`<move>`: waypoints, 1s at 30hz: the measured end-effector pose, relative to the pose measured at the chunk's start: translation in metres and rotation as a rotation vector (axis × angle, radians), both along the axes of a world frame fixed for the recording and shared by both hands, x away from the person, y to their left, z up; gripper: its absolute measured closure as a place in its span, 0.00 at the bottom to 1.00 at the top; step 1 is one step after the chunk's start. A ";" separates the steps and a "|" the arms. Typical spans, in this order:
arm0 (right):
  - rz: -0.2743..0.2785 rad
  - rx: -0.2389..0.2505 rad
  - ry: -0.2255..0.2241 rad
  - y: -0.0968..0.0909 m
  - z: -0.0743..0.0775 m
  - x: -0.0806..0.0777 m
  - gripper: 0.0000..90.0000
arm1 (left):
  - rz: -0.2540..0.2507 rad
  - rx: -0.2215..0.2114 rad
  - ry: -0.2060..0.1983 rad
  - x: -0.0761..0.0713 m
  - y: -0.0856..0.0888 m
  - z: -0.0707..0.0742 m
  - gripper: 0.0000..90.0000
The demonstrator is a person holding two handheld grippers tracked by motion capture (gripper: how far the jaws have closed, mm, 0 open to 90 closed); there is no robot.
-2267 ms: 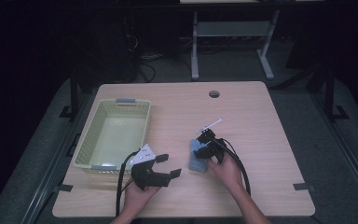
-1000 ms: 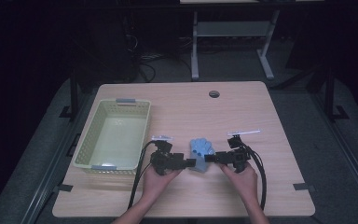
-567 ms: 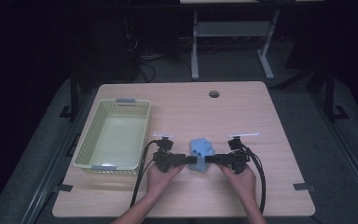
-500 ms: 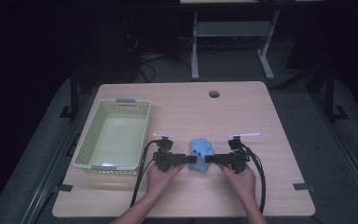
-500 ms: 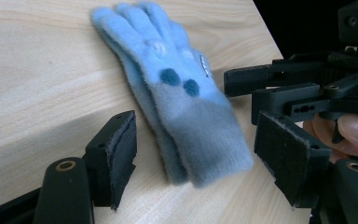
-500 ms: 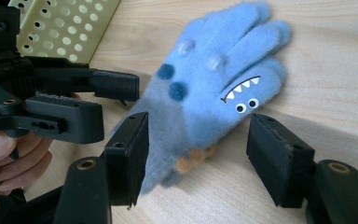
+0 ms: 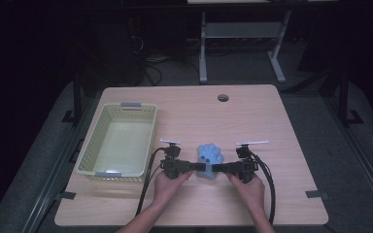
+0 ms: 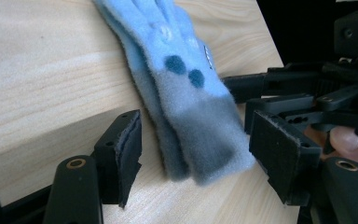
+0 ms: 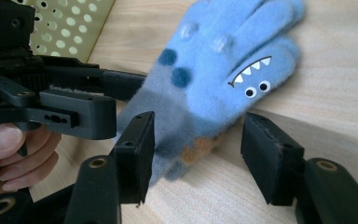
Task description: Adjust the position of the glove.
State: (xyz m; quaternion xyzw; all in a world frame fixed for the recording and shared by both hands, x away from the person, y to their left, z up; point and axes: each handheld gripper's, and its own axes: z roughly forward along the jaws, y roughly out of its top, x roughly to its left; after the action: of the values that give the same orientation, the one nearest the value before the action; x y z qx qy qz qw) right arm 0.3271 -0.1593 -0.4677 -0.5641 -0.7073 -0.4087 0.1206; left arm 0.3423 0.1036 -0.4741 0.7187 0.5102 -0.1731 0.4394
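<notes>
Now both tongs sit at the blue glove, low centre of the high view, one from each side. Compared with a second ago both hands have barely shifted; what changed is the jaws, which have just been closing on both sides. Left tongs: jaws partway open, glove cuff between them, pads not yet pressing, a gap shows on each side of the fabric. Right tongs: same story, half-open, cuff end of the glove lying between the pads, no squeeze yet. Glove lies flat on the tabletop, fingers pointing up-frame, monster face visible in the right gripper view. Yellow basket sits empty at the left of the frame, well apart from the glove. Reading: a two-sided pinch on the cuff is in progress, likely to lift or stretch the glove; the grip is not made yet, so nothing is held.
</notes>
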 end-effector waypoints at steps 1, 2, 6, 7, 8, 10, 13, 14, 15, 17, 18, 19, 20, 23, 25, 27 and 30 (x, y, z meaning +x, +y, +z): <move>-0.001 0.001 0.000 0.000 -0.001 0.000 0.51 | 0.002 0.000 0.000 0.000 0.000 0.000 0.41; -0.001 0.007 0.000 0.000 -0.001 0.000 0.52 | 0.004 -0.005 0.005 0.001 0.000 -0.001 0.43; -0.009 0.020 0.009 0.001 -0.002 0.000 0.55 | 0.011 -0.021 0.019 0.001 0.001 -0.004 0.52; -0.012 0.017 0.010 0.001 -0.003 0.000 0.55 | 0.009 -0.025 0.023 0.001 0.001 -0.005 0.54; -0.014 0.019 0.014 0.002 -0.004 0.000 0.56 | 0.006 -0.031 0.026 0.001 0.001 -0.006 0.56; -0.019 0.035 0.017 0.002 -0.006 0.000 0.58 | 0.003 -0.034 0.026 0.000 0.000 -0.007 0.59; -0.022 0.042 0.017 0.003 -0.007 0.000 0.60 | -0.002 -0.038 0.023 0.001 0.000 -0.008 0.62; -0.022 0.042 0.016 0.003 -0.008 0.000 0.61 | -0.004 -0.039 0.026 0.001 0.000 -0.009 0.63; -0.026 0.047 0.021 0.004 -0.007 0.000 0.62 | -0.006 -0.042 0.028 0.001 0.000 -0.009 0.63; -0.024 0.059 0.022 0.006 -0.010 -0.001 0.66 | -0.010 -0.046 0.029 0.001 0.000 -0.010 0.66; -0.024 0.059 0.022 0.006 -0.010 -0.001 0.66 | -0.013 -0.046 0.031 0.001 0.000 -0.010 0.66; -0.023 0.064 0.024 0.007 -0.010 -0.001 0.67 | -0.016 -0.050 0.036 0.002 0.000 -0.011 0.67; -0.024 0.071 0.027 0.007 -0.011 0.000 0.69 | -0.012 -0.057 0.042 0.002 0.000 -0.011 0.67; -0.030 0.100 0.040 0.008 -0.014 0.000 0.72 | -0.013 -0.076 0.057 0.002 0.000 -0.013 0.68; -0.034 0.115 0.044 0.009 -0.016 0.000 0.73 | -0.011 -0.088 0.063 0.001 0.000 -0.014 0.68; -0.031 0.127 0.052 0.009 -0.016 0.000 0.74 | -0.012 -0.098 0.068 0.001 0.000 -0.015 0.68; -0.032 0.130 0.052 0.011 -0.017 0.000 0.75 | -0.014 -0.106 0.065 0.000 0.000 -0.016 0.69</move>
State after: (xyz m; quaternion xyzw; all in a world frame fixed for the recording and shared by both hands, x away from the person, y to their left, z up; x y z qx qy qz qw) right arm 0.3268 -0.1486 -0.4845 -0.5767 -0.6668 -0.4408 0.1688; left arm 0.3427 0.1039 -0.4906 0.6919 0.5095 -0.2262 0.4588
